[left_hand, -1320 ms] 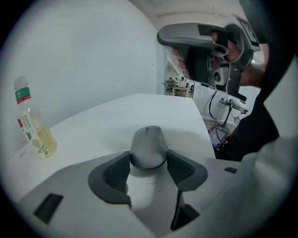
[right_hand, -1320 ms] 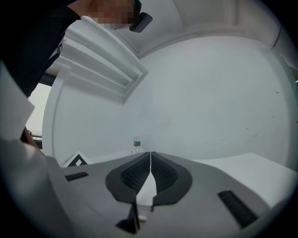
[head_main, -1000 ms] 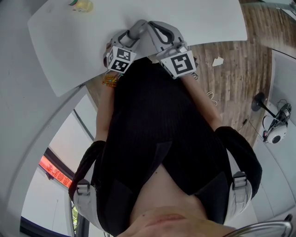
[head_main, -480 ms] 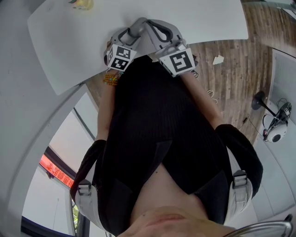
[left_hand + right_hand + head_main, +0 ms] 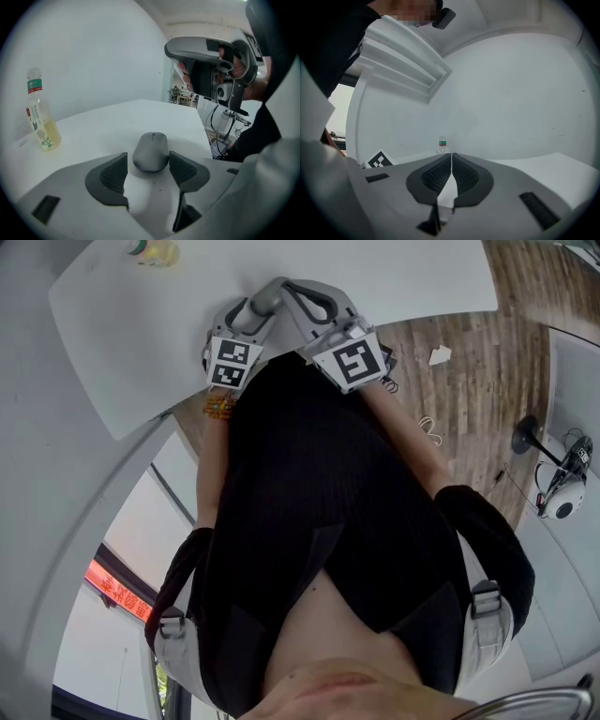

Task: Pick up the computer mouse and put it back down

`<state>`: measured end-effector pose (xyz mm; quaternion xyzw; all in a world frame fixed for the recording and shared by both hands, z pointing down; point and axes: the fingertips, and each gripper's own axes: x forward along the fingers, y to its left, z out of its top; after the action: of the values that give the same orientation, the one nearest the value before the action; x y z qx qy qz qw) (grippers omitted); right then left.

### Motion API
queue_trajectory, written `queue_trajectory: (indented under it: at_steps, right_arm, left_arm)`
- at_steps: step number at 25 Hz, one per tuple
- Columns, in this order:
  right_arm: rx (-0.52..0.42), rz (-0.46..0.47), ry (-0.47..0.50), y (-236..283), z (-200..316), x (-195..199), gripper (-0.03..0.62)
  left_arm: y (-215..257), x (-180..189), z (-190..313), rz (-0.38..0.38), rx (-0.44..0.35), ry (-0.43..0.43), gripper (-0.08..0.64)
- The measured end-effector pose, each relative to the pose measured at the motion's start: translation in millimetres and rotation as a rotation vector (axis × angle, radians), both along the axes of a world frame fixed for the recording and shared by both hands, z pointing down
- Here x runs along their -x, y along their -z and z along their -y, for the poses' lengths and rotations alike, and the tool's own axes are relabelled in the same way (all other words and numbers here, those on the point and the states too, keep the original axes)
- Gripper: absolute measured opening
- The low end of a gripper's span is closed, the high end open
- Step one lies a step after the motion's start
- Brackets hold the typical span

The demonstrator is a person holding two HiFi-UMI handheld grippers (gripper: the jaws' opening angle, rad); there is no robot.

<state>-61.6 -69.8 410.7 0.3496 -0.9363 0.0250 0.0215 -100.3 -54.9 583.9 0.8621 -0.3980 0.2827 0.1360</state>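
I am looking across a white table (image 5: 108,122), which is filling most of the left gripper view and carrying everything that matters here. The left gripper (image 5: 148,161) is angling down at it with its jaws standing wide. They have just been opening a little further, and the computer mouse (image 5: 151,151) is lying between their tips. As far as I am reading it, the ribbed pads (image 5: 111,176) are not pressing on it. The right gripper (image 5: 451,157) is idling beside it, pointing level, its jaws closed together on nothing. A clear plastic bottle (image 5: 41,117) of pale yellow drink with a green label is standing well apart at the left, out of the way.

The mouse is resting flat on the table, its long axis running away from the left gripper and the table's edge lying off to its right. I am judging it light and rigid, a hard shell that is not going to give under the pads. Its sides are smooth and rounded, so it could be slipping upward out of a high grip. I am planning to take it low across the two long flanks near its middle, squeezing only moderately.

It is showing as a matte grey, low, rounded oval with a thin scroll-wheel slit on the midline near the far end. I am seeing no cable.
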Motion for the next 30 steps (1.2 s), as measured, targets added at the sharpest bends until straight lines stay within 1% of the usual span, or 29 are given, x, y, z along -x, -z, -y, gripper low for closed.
queue_trajectory:
  at_steps: [4, 8, 11, 14, 17, 22, 27, 30]
  right_arm:
    - [-0.001, 0.000, -0.002, 0.6, 1.5, -0.1, 0.029]
    - [-0.008, 0.000, -0.002, 2.2, 3.0, -0.1, 0.029]
    - [-0.010, 0.000, -0.003, 2.6, 4.0, 0.5, 0.029]
    - [-0.013, 0.002, -0.001, 3.5, 4.4, 1.8, 0.029]
    - [-0.012, 0.004, 0.001, 3.9, 5.0, 3.1, 0.029]
    - [-0.020, 0.011, 0.002, 7.3, 5.4, 5.9, 0.029]
    - [-0.033, 0.012, 0.004, 11.8, 5.2, 4.6, 0.029]
    - [-0.032, 0.014, 0.009, 13.7, 4.6, 5.5, 0.029]
  left_arm:
    - [13.8, 2.3, 4.9, -0.017, -0.036, 0.019, 0.270]
    - [49.5, 11.1, 16.9, -0.032, -0.167, 0.088, 0.270]
    - [83.7, 18.0, 24.8, -0.073, -0.260, 0.141, 0.270]
    - [114.2, 23.2, 30.1, -0.116, -0.329, 0.180, 0.270]
    - [136.5, 25.4, 33.0, -0.142, -0.380, 0.196, 0.270]
    - [168.5, 31.4, 31.3, -0.152, -0.475, 0.227, 0.264]
    - [200.1, 34.0, 24.3, -0.174, -0.561, 0.275, 0.234]
    - [210.8, 34.6, 21.7, -0.168, -0.599, 0.288, 0.205]
